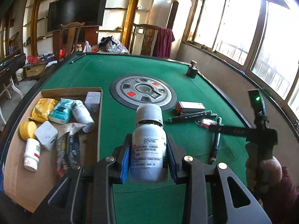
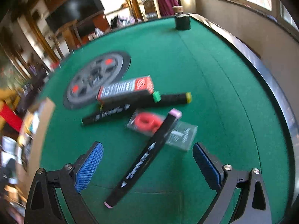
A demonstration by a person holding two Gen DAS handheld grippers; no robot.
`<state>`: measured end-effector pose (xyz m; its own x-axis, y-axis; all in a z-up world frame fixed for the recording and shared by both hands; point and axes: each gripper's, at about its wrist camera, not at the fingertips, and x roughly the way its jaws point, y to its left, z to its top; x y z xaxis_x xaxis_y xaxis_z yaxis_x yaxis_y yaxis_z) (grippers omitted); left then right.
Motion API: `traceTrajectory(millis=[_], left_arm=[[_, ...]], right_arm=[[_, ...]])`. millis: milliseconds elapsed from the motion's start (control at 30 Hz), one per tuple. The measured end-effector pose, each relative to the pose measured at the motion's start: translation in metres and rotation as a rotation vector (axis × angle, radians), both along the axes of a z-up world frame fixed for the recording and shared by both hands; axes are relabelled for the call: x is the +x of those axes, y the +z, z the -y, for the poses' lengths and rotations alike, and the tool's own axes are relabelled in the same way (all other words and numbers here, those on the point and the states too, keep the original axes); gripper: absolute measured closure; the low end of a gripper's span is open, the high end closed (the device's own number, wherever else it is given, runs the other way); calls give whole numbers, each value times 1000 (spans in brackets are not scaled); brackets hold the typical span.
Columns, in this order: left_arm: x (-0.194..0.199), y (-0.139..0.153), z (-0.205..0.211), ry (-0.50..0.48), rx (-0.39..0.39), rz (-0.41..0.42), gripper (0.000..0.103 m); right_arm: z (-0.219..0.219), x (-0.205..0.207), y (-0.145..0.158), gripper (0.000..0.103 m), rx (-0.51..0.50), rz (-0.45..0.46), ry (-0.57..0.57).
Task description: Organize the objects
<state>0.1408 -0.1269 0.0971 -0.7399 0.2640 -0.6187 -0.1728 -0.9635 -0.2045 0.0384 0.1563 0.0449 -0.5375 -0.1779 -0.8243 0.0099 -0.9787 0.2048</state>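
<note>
My left gripper [image 1: 149, 140] is shut on a white medicine bottle [image 1: 147, 147] with a ribbed white cap, held upright over the green table [image 1: 115, 71], just right of a cardboard box [image 1: 16, 177]. The box holds small bottles, tissue packs, a white charger and sachets. In the blurred right wrist view my right gripper [image 2: 147, 152] is open above a black marker with pink ends [image 2: 142, 164], whose shaft lies between the blue pads [image 2: 89, 166] without touching them. The marker rests across a clear packet with a red ring [image 2: 147, 122].
Two more black markers [image 2: 121, 102] and a red-and-white carton [image 2: 127, 86] lie beyond, near the round control panel [image 2: 95, 74] in the table's middle. A dark bottle [image 2: 182, 21] stands at the far corner by the raised rim [image 2: 261, 69]. A person's hand [image 1: 263, 169] grips the right tool.
</note>
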Motion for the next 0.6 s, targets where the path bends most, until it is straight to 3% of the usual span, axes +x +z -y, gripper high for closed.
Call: traceTrajectory(millis=[100,167,200,233,333,467,600], left_arm=[[5,0,11,12,-2,-15,70],[6,-1,19,19,5,-18,70],[7,-2,25,26,16,-18,70],[7,-3,30,33,25,-18,70],[10,-8,47,55,50,-12,70],[11,-13,64,88,84,2,70],[14,-15,77,120,110,14,70]], right_arm=[[18,-1,-3,9,99,-1,-23],[29,-3,-6,25,141,12,-27],[32,-5,-8,45,161,22,-33],[35,-7,-12,55,179,33,-41],[35,-3,-11,77,209,4,-54],[19,1,-9,86,124,8,-68],[-1,5,-6,87,-54,20,-56]])
